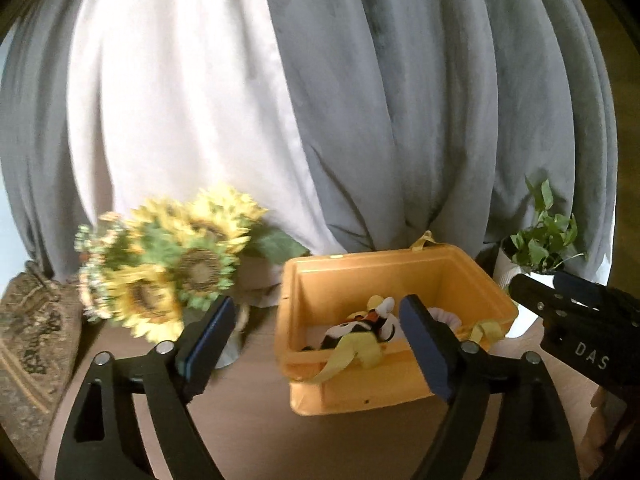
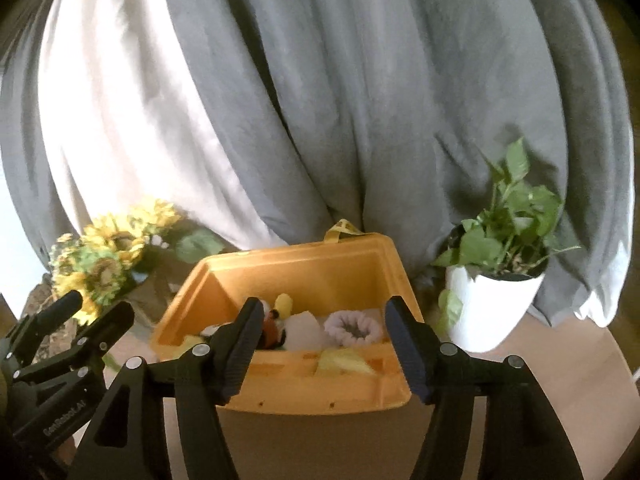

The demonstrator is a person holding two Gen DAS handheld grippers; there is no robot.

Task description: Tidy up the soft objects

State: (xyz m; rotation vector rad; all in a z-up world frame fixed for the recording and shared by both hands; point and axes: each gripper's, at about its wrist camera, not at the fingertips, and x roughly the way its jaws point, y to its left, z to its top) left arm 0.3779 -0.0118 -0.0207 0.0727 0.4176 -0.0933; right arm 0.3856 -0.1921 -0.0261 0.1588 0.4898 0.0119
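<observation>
An orange bin [image 1: 380,276] [image 2: 312,268] stands open on the brown tabletop [image 1: 248,420]. Inside lie a black, white and yellow plush toy [image 1: 360,324] [image 2: 276,320], a white fluffy ring [image 2: 352,328] [image 1: 444,316] and a pale soft piece. A yellow cloth strip [image 1: 348,356] [image 2: 344,360] hangs over the near rim. My left gripper [image 1: 316,312] hovers open in front of the bin, nothing between its pads. My right gripper [image 2: 324,308] is open too, above the near rim, and holds nothing. Each gripper shows at the edge of the other's view.
A sunflower bouquet [image 1: 172,268] [image 2: 100,264] stands left of the bin. A green plant in a white pot [image 2: 492,308] [image 1: 536,240] stands to its right. Grey and white curtains [image 1: 400,100] hang close behind. A patterned fabric [image 1: 28,340] lies at far left.
</observation>
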